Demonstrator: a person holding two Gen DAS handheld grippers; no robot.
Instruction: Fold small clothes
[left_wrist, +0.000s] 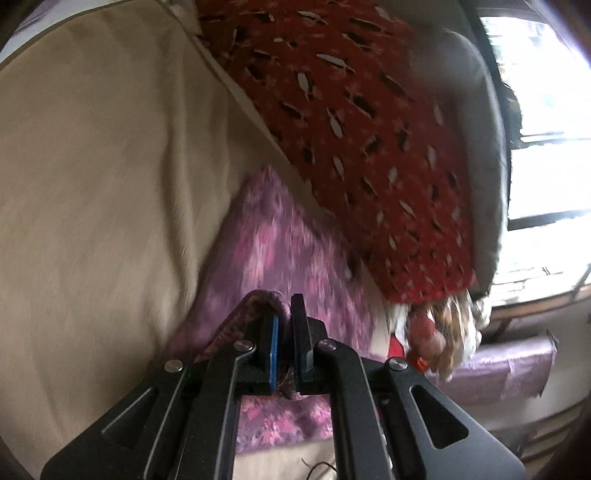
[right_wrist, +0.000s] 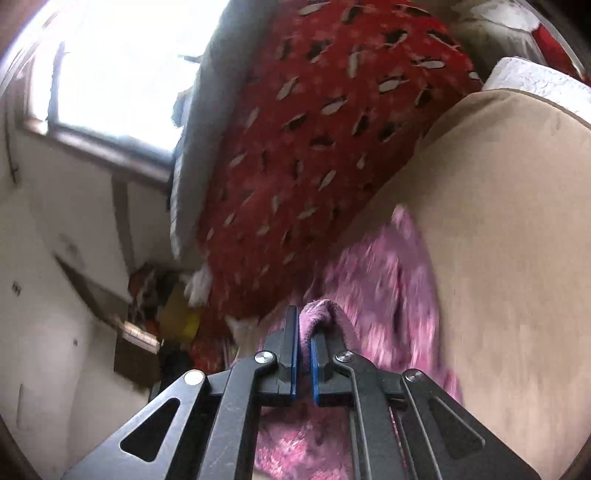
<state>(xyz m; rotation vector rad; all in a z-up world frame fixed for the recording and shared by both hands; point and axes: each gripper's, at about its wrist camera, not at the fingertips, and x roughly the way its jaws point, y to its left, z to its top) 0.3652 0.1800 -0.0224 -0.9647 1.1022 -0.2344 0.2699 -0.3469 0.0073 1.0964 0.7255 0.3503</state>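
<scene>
Over the beige bedsheet (left_wrist: 92, 184), both tongs pinch folds of the pink patterned cloth (left_wrist: 280, 251) — left gripper (left_wrist: 284, 325) and right gripper (right_wrist: 303, 332) clamped on separate edges; likely holding it spread for a fold; red blanket (left_wrist: 351, 129) just beside.

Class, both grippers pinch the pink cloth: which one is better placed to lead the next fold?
Neither clearly. The left gripper and the right gripper each pinch an edge of the pink cloth over the beige sheet, so both should probably move together.
</scene>
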